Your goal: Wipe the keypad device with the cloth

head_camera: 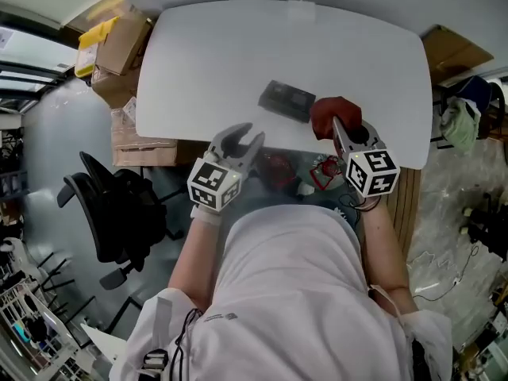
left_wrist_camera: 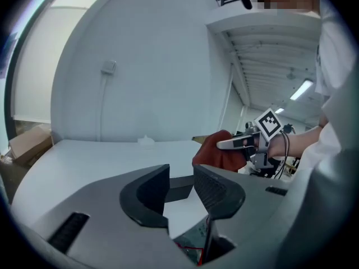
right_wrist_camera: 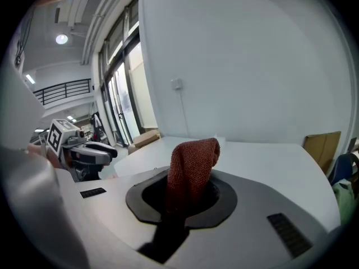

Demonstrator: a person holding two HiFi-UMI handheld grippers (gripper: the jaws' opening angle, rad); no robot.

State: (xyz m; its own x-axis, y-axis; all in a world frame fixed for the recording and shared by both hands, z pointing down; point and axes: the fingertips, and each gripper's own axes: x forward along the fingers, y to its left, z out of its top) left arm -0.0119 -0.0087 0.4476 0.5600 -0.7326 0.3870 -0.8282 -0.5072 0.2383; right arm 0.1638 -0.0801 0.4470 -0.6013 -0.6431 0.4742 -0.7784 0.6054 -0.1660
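Observation:
A dark flat keypad device (head_camera: 287, 100) lies near the front of the white table (head_camera: 238, 54). Just right of it, a red-brown cloth (head_camera: 334, 115) sticks out of my right gripper (head_camera: 342, 127), which is shut on it. In the right gripper view the cloth (right_wrist_camera: 192, 167) stands up bunched between the jaws. My left gripper (head_camera: 243, 136) hovers at the table's front edge, short of the device, open and with nothing held. Through the left gripper's (left_wrist_camera: 181, 179) gap I see a dark strip of the device (left_wrist_camera: 178, 187), and beyond it the cloth (left_wrist_camera: 215, 153).
Cardboard boxes (head_camera: 119, 50) are stacked off the table's left side, and a black office chair (head_camera: 111, 205) stands below them. More cardboard (head_camera: 454, 50) lies at the far right. The table's front edge runs just under both grippers.

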